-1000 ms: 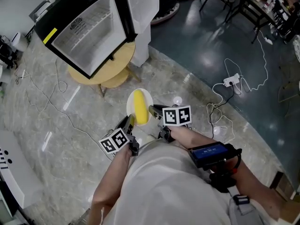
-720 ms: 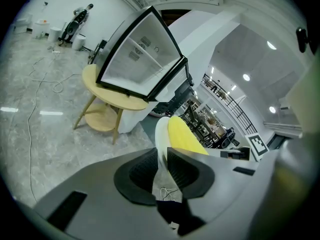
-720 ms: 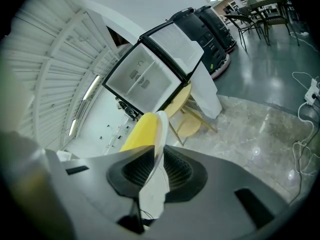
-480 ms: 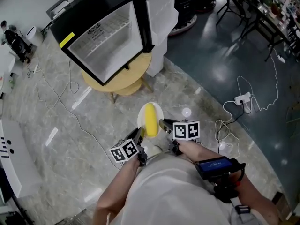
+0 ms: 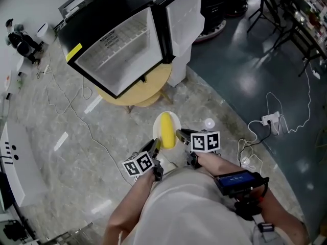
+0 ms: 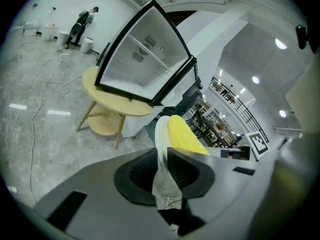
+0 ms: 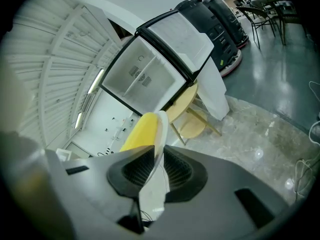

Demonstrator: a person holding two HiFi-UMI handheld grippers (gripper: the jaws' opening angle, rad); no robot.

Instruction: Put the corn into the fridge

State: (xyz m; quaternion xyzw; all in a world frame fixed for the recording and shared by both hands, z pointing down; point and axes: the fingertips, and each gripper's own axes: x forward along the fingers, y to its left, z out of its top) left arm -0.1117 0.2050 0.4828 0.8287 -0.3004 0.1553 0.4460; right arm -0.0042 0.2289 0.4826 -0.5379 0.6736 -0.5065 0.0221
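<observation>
Short of the fridge [image 5: 115, 50], which stands open on a round wooden table [image 5: 156, 83], the corn [image 5: 166, 130] lies on a white plate [image 5: 174, 118] carried between both claws. The left gripper [image 5: 154, 146] and the right gripper [image 5: 180, 135] are each clamped on opposite rims of the plate and hold nothing else. Compared with a second ago, the fridge sits closer and larger in the head view, so the carry is closing in, though the corn remains well outside the cavity. The fridge's door [image 5: 186, 14] is swung wide off its right-hand edge, leaving the mouth free. The table edge juts out below the fridge, and a cable [image 5: 76, 111] trails over the floor to the fridge's left.
</observation>
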